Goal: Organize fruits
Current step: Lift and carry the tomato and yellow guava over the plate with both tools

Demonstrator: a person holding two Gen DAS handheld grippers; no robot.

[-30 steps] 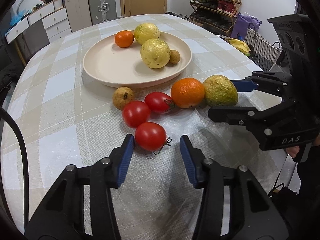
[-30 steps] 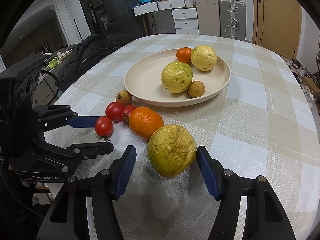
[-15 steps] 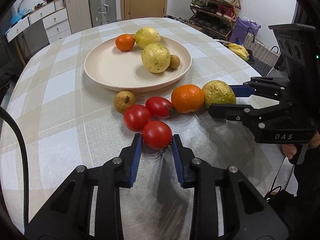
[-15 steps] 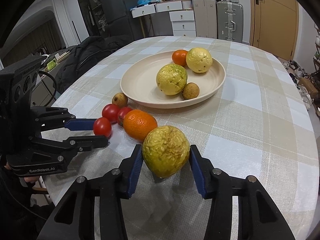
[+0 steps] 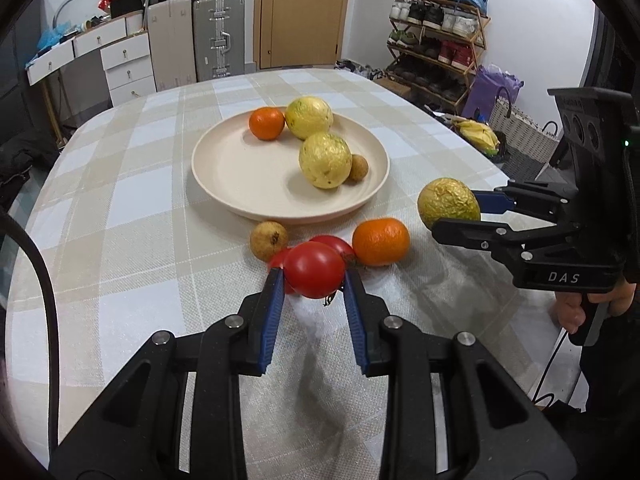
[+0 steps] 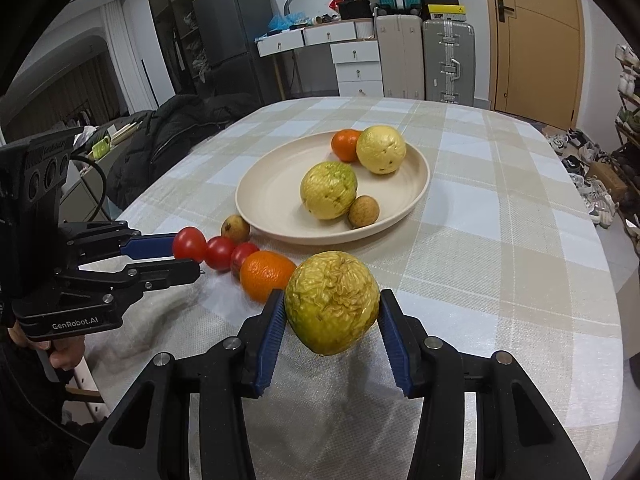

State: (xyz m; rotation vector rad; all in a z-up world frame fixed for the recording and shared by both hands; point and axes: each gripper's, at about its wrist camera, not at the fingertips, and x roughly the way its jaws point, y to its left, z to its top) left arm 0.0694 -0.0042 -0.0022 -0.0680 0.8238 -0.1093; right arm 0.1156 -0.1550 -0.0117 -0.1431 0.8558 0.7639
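The left gripper clamps a red tomato between its blue pads, clear of the checked tablecloth. The right gripper pinches a wrinkled yellow-green passion fruit, also raised off the cloth. Left on the table before the cream plate lie two more tomatoes, an orange and a small brown fruit — the plate itself holds a mandarin, two yellow passion fruits and a longan.
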